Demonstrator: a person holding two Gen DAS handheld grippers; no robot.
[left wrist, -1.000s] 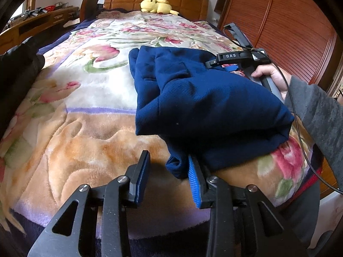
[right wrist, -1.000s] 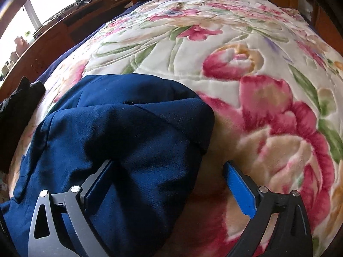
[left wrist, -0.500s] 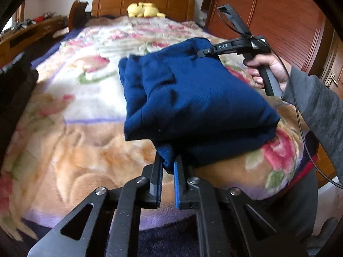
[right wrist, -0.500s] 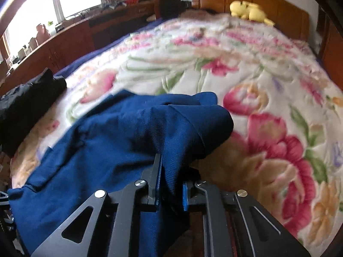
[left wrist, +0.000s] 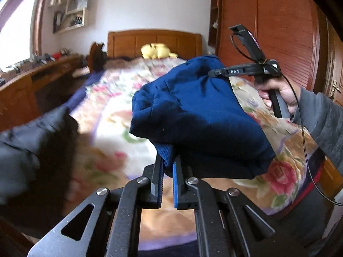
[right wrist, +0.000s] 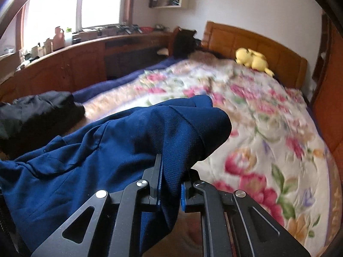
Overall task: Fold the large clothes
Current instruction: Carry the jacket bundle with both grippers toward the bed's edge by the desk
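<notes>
A folded navy blue garment hangs in the air above the bed, held at both ends. My left gripper is shut on its near lower edge. My right gripper is shut on a fold at the other end of the garment. In the left wrist view the right gripper is at the garment's far upper right, its tips buried in the cloth, with a hand on its handle.
A floral blanket covers the bed. A black garment lies at the bed's left edge; it also shows in the right wrist view. A yellow plush toy sits by the wooden headboard. A wooden wardrobe stands on the right.
One second ago both grippers were open at the garment lying on the bed. Both have shut on it and lifted it up off the blanket.
</notes>
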